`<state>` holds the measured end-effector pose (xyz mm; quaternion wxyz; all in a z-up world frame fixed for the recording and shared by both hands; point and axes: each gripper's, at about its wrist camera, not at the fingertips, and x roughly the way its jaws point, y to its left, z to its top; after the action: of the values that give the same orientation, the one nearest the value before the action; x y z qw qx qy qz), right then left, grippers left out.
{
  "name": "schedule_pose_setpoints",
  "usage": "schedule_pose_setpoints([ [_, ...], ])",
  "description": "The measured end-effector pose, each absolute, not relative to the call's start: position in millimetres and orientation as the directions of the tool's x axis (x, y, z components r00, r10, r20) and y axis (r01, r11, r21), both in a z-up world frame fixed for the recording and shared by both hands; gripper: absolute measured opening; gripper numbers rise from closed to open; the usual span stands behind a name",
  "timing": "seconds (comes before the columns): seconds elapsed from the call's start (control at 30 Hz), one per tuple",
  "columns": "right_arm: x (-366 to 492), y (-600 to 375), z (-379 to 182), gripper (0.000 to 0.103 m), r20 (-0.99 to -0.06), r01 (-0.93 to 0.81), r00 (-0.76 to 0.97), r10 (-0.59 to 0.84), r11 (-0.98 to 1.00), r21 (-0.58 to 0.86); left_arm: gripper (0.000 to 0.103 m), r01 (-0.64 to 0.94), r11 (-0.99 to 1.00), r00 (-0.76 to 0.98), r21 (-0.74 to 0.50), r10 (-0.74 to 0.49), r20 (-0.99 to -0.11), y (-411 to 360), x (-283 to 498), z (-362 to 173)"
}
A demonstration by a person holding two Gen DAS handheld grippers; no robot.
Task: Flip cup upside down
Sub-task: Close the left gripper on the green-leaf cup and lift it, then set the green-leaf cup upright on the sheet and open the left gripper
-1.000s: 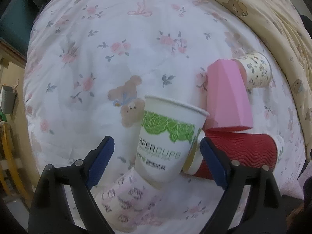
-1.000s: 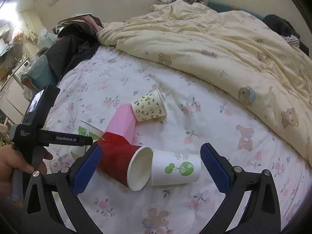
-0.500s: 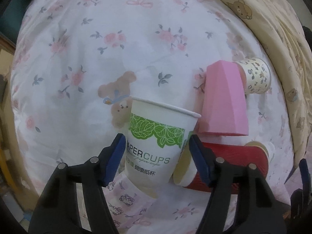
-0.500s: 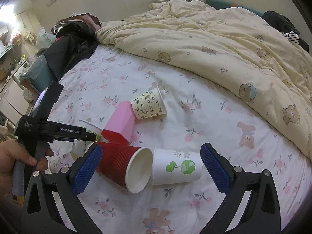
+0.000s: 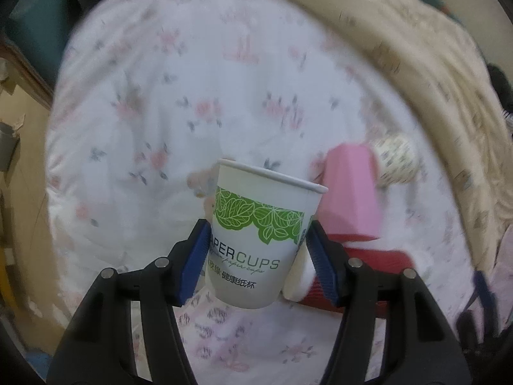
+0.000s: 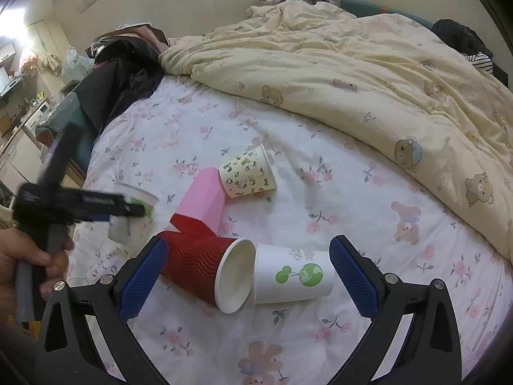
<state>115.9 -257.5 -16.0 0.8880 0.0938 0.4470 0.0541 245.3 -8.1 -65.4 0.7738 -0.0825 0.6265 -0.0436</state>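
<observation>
A white paper cup with green leaves [image 5: 259, 240] stands mouth up between the blue pads of my left gripper [image 5: 258, 261], which is shut on its lower half and holds it off the bed. In the right wrist view the same cup [image 6: 133, 211] shows blurred at the left in the left gripper [image 6: 96, 207]. My right gripper [image 6: 247, 276] is open and empty, hovering over a red ribbed cup [image 6: 205, 263] and a white cup with a globe print [image 6: 291, 272], both lying on their sides.
A pink cup [image 6: 203, 200] and a cream patterned cup [image 6: 248, 175] lie on the floral sheet [image 6: 352, 211]. A cup with a pink print [image 5: 224, 330] lies under the held cup. A yellow bear quilt [image 6: 368, 67] covers the far right side. Dark clothes [image 6: 121, 64] are at the back left.
My left gripper closed on the green-leaf cup and lifted it off the bed; its view is now blurred by motion. The right gripper stayed open and nearly still.
</observation>
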Motion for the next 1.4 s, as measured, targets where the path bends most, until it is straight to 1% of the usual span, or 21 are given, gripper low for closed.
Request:
schedule_pose_setpoints([
  [0.2,106.3,-263.1,-4.9,0.103,-0.759,-0.012,0.624,0.186,0.973,0.229,0.057,-0.012,0.976,0.305,-0.217,-0.203,-0.930,-12.0,219.3,-4.1],
  [0.33,91.5,-267.0,4.4,0.103,-0.743,-0.012,0.642,0.191,0.971,0.240,0.058,0.001,0.970,0.309,-0.243,-0.231,-0.923,-18.1,189.6,12.1],
  [0.47,77.0,-269.7,9.9,0.103,-0.738,-0.018,0.645,0.199,0.969,0.246,0.058,-0.002,0.959,0.287,-0.284,-0.271,-0.919,-17.5,156.6,15.5],
  [0.6,59.7,-272.1,16.8,0.103,-0.721,-0.031,0.664,0.197,0.971,0.237,0.058,-0.012,0.956,0.265,-0.292,-0.278,-0.923,-18.9,124.5,7.0],
  [0.83,27.6,-277.3,15.6,0.103,-0.728,-0.029,0.654,0.206,0.968,0.248,0.058,-0.029,0.956,0.281,-0.291,-0.272,-0.921,-19.1,79.3,-2.1],
  [1.07,1.3,-281.3,10.4,0.103,-0.743,-0.017,0.636,0.209,0.966,0.257,0.058,-0.075,0.941,0.208,-0.331,-0.310,-0.928,-30.1,54.6,-30.9],
  [1.2,-4.0,-283.7,6.3,0.103,-0.751,-0.012,0.627,0.206,0.967,0.256,0.058,-0.146,0.927,0.148,-0.344,-0.324,-0.934,-36.0,46.5,-59.4],
  [1.3,-7.2,-287.4,6.0,0.103,-0.753,-0.006,0.632,0.183,0.973,0.232,0.058,-0.195,0.921,0.131,-0.337,-0.316,-0.939,-38.9,45.6,-75.7],
  [1.4,-7.8,-293.4,1.8,0.103,-0.766,0.013,0.616,0.184,0.970,0.244,0.058,-0.254,0.907,0.113,-0.336,-0.317,-0.942,-41.3,47.7,-91.5],
])
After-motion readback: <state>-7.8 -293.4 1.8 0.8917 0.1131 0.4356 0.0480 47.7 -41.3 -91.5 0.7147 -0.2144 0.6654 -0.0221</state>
